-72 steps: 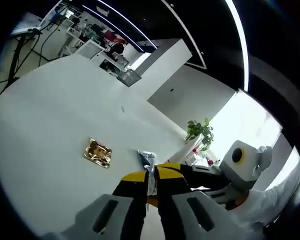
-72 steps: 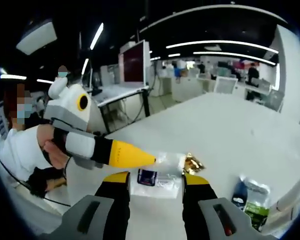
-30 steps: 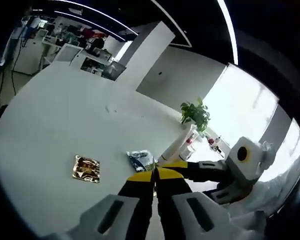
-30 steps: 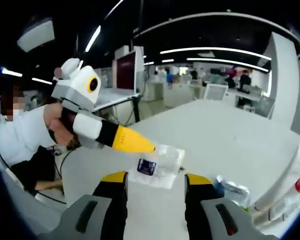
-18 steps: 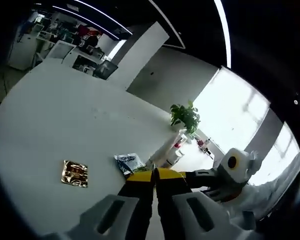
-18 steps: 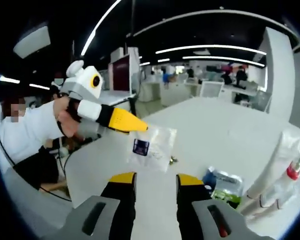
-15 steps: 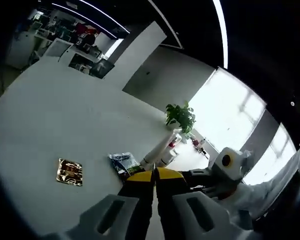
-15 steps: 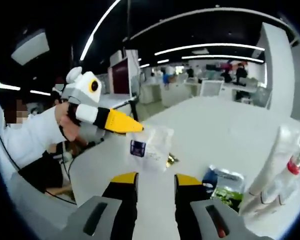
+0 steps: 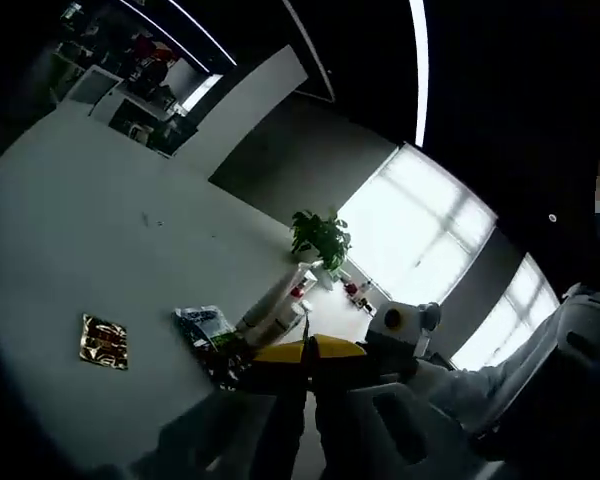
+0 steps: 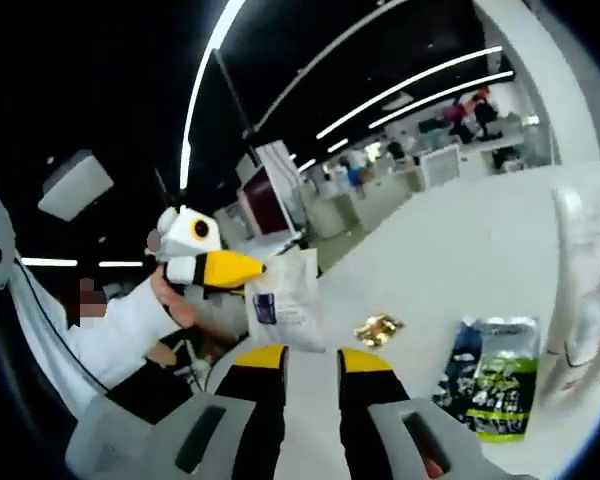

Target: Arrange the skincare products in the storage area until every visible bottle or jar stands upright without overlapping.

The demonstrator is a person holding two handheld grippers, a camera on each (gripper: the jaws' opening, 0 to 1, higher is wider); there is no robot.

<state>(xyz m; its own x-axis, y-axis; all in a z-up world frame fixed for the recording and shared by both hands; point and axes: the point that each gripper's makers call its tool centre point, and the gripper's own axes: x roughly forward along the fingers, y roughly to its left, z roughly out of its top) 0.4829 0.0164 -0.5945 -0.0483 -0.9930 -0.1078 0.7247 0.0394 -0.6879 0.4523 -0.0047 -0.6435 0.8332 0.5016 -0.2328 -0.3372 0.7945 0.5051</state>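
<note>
I have the left gripper (image 10: 242, 268) pinching a clear plastic sachet with a dark blue label (image 10: 283, 290), which hangs lifted off the white counter (image 10: 450, 260); its yellow-tipped fingers (image 9: 280, 352) are pressed together on the sachet's edge. My right gripper (image 10: 300, 362) sits just under it, fingers slightly apart and gripping nothing. On the counter lie a crumpled gold foil packet (image 10: 377, 327) and a dark green-and-blue printed pouch (image 10: 490, 377), beside white tube bottles with red caps (image 10: 586, 270).

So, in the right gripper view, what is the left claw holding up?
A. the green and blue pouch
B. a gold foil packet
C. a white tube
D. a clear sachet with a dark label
D: the left claw pinches a clear sachet above the table.
</note>
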